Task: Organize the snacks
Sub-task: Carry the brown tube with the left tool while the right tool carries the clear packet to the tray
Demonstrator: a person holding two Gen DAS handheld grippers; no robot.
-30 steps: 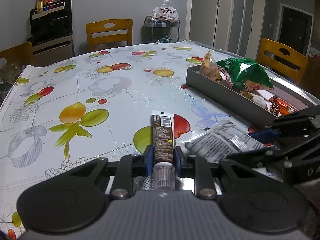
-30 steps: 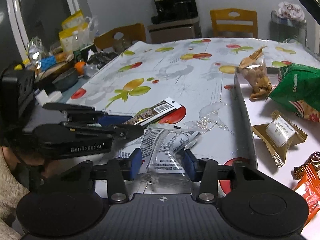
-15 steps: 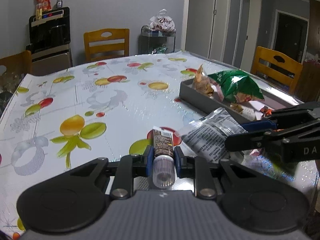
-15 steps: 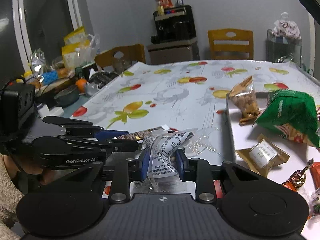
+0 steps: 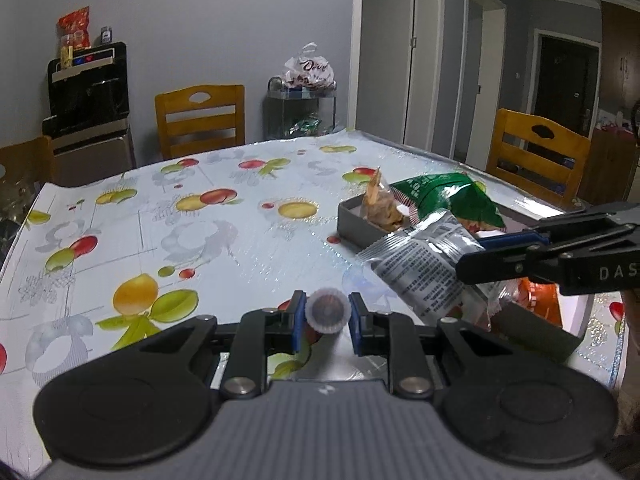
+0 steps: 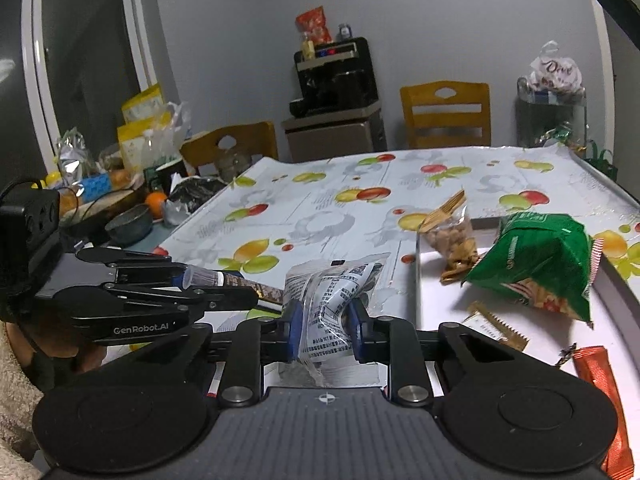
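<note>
My left gripper (image 5: 325,313) is shut on a brown snack tube (image 5: 328,311) with a clear ribbed cap. I see the tube end-on, lifted off the fruit-print table (image 5: 224,240). The right gripper (image 6: 325,316) has a clear printed packet (image 6: 332,300) between its blue pads. Its jaws are closing and the pads press the crumpled packet, which hangs above the table. In the left wrist view that packet (image 5: 420,264) hangs just left of the grey tray (image 5: 352,228). The tray holds a green bag (image 6: 532,256), a peanut bag (image 6: 452,232) and an orange wrapper (image 6: 600,384).
Wooden chairs stand behind the table (image 5: 200,120) and to its right (image 5: 536,152). A black appliance (image 5: 88,84) is against the back wall. Left of the table, a side surface (image 6: 128,216) carries a bowl, an orange and bags. The table's near edge runs under both grippers.
Both grippers have risen. The tube has tipped from lying on the table to pointing at the camera. The right jaws have narrowed onto the packet and lifted it off the table.
</note>
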